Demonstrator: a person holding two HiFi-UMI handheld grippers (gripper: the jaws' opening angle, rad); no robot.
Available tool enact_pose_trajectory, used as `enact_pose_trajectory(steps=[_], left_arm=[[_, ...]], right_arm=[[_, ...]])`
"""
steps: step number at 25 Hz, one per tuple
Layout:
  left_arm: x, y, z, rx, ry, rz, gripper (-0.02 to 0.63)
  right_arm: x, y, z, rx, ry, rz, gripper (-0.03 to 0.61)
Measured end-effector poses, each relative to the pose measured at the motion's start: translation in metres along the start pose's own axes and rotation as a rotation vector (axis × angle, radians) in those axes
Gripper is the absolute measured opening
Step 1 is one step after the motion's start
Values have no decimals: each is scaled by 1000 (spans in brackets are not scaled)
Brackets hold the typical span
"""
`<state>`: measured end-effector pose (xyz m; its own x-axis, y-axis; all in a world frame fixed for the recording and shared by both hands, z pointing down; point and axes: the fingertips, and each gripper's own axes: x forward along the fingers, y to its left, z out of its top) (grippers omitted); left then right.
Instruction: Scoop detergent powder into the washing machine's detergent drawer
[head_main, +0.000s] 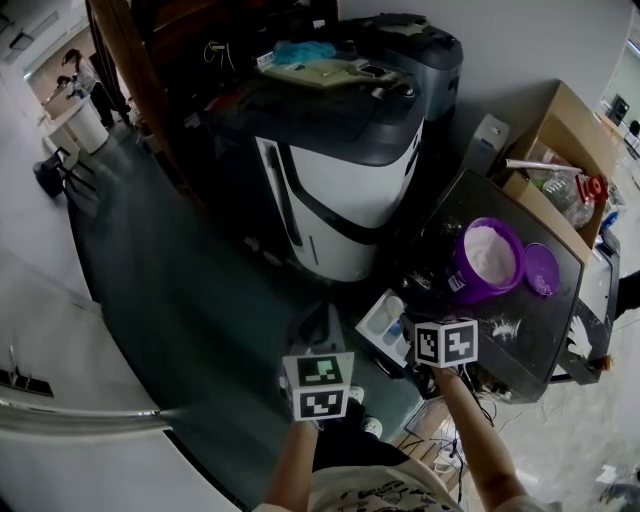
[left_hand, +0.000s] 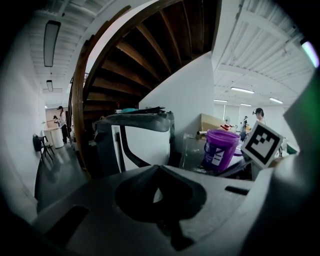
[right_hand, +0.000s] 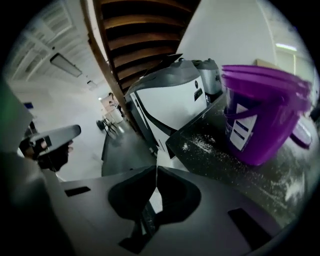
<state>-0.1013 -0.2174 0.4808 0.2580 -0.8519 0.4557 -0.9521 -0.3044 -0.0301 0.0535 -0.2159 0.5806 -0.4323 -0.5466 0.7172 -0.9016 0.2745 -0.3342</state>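
Right gripper view shows the right claw pressed shut on nothing, near the open purple detergent tub on the powder-dusted table; the left claw, farther from the tub, is likewise closed and empty. The detergent drawer lies near the tub, so a scoop, once gripped, should travel level and short.
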Motion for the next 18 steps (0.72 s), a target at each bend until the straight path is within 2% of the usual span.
enact_pose_trajectory(steps=[13, 18], left_arm=[[3, 14, -6, -20, 11, 11, 2], [3, 20, -13, -32, 23, 24, 2]], right_arm=[[31, -2, -13, -506, 134, -244, 20], [42, -1, -20, -644, 179, -304, 20]])
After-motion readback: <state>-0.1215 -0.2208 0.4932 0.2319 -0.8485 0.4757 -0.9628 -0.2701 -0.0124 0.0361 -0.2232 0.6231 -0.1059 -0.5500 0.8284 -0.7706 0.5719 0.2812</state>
